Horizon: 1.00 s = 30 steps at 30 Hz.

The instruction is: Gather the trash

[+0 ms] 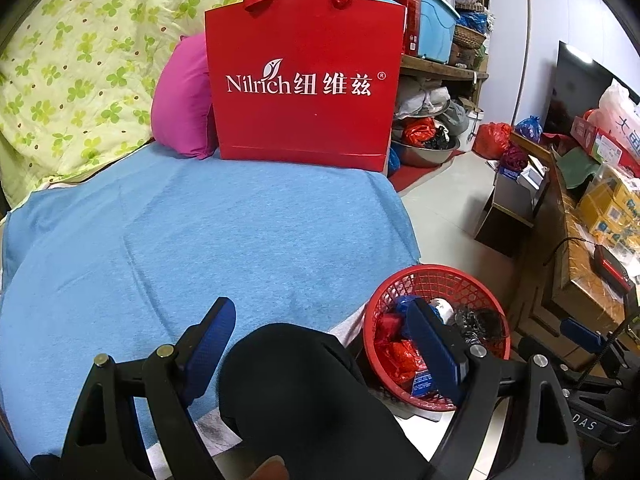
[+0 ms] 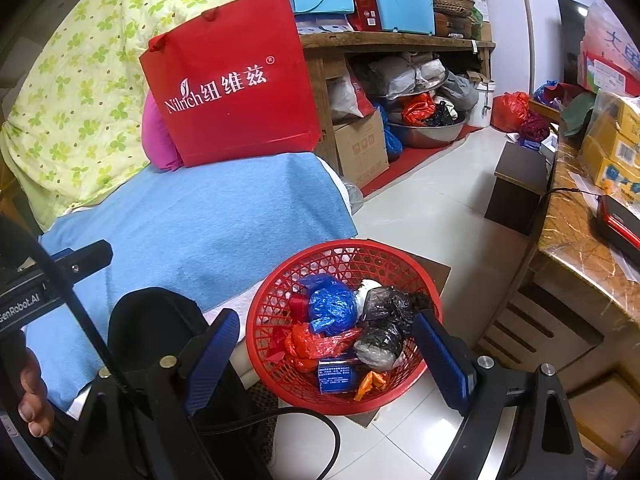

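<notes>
The left gripper (image 1: 320, 344) has its jaws wide apart around nothing, a dark knee (image 1: 296, 384) hiding the space between them; the right gripper (image 2: 328, 360) also gapes empty, over the red basket (image 2: 280, 280) at its 12 o'clock. Crumpled bags (image 2: 332, 308) fill the basket on the floor — a small blue box (image 2: 336, 376) among them has unreadable print. At 11 o'clock on the blue towel (image 2: 200, 224), a red bag (image 2: 236, 80) reads "Nilrich" with Chinese characters — its handles partly cut off.

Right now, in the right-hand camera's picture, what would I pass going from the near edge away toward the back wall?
Red mesh basket full of crumpled bags → blue towel → red Nilrich gift bag → wooden shelf → light blue storage bin on top of it.
</notes>
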Motion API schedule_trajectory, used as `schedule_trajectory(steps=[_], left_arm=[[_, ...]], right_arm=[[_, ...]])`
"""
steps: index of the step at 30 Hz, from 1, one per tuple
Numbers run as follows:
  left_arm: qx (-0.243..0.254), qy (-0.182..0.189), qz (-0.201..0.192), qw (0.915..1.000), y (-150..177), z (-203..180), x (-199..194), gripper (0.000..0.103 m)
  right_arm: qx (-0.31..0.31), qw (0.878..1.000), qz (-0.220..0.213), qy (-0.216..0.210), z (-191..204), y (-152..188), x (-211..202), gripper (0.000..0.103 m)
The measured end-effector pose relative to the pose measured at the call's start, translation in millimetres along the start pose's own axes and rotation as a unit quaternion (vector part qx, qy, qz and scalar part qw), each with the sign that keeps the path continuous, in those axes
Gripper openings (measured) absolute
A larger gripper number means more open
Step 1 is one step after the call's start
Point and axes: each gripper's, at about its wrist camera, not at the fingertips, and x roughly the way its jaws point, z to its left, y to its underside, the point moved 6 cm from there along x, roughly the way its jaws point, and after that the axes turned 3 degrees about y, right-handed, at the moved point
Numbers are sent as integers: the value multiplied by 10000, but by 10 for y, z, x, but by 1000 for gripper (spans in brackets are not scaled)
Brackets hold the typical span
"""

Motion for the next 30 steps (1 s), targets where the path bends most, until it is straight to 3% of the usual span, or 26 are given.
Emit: schedule_trajectory(steps=[30], left_arm=[[226,166,68,9996,36,-169,54,88]], right_arm=[[2,9999,-78,119,-18,-14,-36,91]])
